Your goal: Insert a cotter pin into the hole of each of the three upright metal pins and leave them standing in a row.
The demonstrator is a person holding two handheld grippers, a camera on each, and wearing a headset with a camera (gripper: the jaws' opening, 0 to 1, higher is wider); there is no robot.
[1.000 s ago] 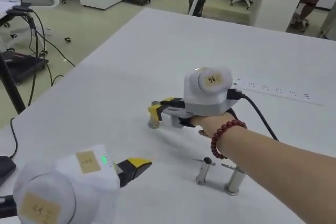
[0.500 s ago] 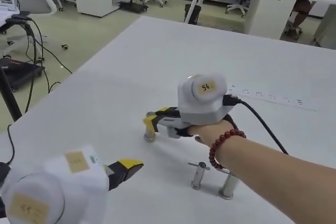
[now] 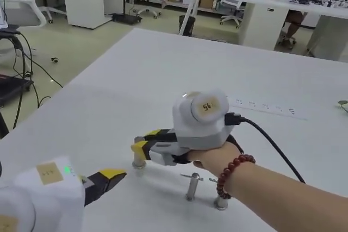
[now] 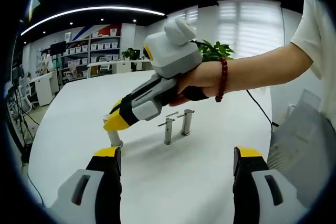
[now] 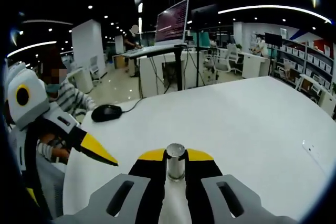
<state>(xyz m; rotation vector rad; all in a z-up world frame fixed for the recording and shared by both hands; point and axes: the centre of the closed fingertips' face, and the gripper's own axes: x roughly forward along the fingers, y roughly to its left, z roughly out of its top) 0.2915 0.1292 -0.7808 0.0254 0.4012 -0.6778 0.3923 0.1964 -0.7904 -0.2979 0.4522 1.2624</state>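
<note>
Since a second ago your right gripper has brought the clamped pin nearer to the other two, though much of the shift in the head view comes from your own head moving. Its fingers are closed on that pin, one on each side just under the round top. The pin stands upright with its foot on the counter.

Behind the clamped pin your hand wraps the gripper's handle, with a red bead bracelet at the wrist. A black cable runs back from the gripper body.

To the right of the clamped pin in the head view, and near it, the middle pin stands upright with a cotter pin lying crosswise through its top. Just past that is the far pin. Your wrist hides its upper part in the head view, but the left gripper view shows it upright. Together with the clamped pin they make a rough line.

Your left gripper hovers on your side of the clamped pin, apart from it, with its fingers spread wide and pointing toward it.

Well beyond the clamped pin a white power strip lies flat on the counter.
</note>
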